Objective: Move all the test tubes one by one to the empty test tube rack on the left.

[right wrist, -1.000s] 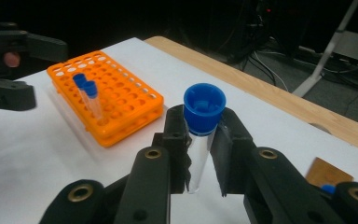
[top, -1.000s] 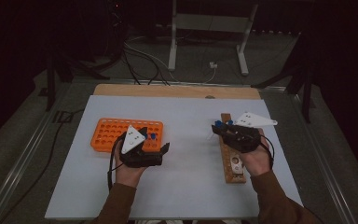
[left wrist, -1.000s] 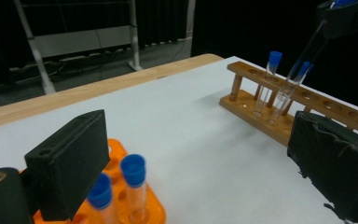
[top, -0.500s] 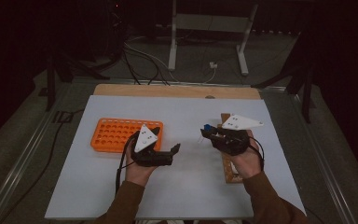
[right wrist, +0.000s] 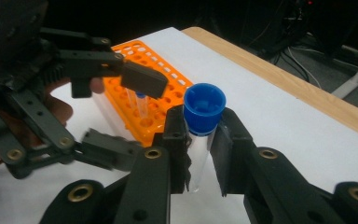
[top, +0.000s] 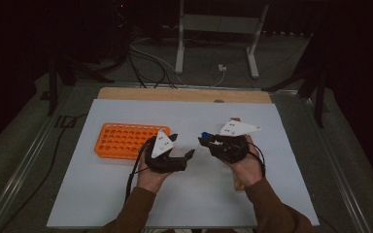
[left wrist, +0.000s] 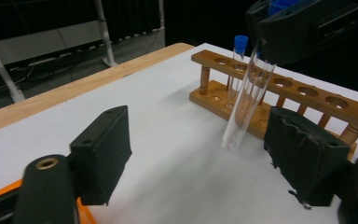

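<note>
My right hand-held gripper pinches a blue-capped tube, its lower end hidden; my left hand-held gripper, jaws spread but closing, holds nothing.

The wooden rack is mostly hidden beneath the right hand. The test tube's cap is concealed by dark jaws.

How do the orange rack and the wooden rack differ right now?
The orange rack is a flat plastic block with many rows of small holes; the wooden rack is a single row of holes on posts. The orange rack lies beside the left gripper, the wooden rack under the right hand. Each holds a blue-capped tube.
</note>
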`<state>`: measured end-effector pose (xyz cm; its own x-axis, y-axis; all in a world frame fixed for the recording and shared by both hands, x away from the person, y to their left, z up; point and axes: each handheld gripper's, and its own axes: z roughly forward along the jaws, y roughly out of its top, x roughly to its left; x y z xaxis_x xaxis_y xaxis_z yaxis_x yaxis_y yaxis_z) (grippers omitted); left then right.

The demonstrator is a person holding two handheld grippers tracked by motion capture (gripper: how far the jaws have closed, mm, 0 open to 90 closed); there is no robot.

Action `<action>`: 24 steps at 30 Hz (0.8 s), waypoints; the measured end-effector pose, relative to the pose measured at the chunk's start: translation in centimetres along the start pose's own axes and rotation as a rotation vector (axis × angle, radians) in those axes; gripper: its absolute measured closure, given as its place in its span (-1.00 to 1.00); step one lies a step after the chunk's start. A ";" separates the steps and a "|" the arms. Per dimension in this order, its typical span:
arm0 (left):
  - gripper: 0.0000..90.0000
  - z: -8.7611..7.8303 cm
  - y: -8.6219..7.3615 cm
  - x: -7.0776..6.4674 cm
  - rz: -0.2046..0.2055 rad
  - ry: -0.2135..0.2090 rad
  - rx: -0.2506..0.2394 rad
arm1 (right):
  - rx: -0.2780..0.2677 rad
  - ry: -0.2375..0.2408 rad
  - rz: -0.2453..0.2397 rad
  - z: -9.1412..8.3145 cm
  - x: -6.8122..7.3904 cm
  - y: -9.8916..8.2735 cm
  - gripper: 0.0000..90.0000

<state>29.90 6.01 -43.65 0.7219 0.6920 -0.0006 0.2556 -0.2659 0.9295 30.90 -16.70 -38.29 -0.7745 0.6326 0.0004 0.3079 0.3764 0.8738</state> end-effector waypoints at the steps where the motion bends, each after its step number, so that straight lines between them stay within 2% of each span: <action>1: -0.40 0.1 0.0 -0.1 0.004 -0.003 0.003 | 0.002 0.003 0.001 0.1 0.1 0.0 0.71; 8: -0.04 0.9 0.1 -0.6 0.026 -0.053 0.005 | 0.013 0.030 0.005 0.9 0.7 -0.1 0.71; 17: 0.65 1.3 0.1 -1.1 0.058 -0.130 0.005 | 0.021 0.051 0.010 1.1 0.9 -0.3 0.71; 20: 0.74 1.3 0.1 -1.5 0.089 -0.112 0.007 | 0.020 0.055 0.016 1.0 0.8 -0.4 0.70; 24: 0.74 1.3 0.0 -1.2 0.078 -0.097 0.018 | -0.003 0.089 0.048 0.7 0.4 -0.5 0.28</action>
<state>29.88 4.35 -44.11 0.7989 0.6005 0.0353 0.2070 -0.3296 0.9212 30.83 -16.19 -39.10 -0.8053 0.5868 0.0851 0.3439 0.3453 0.8732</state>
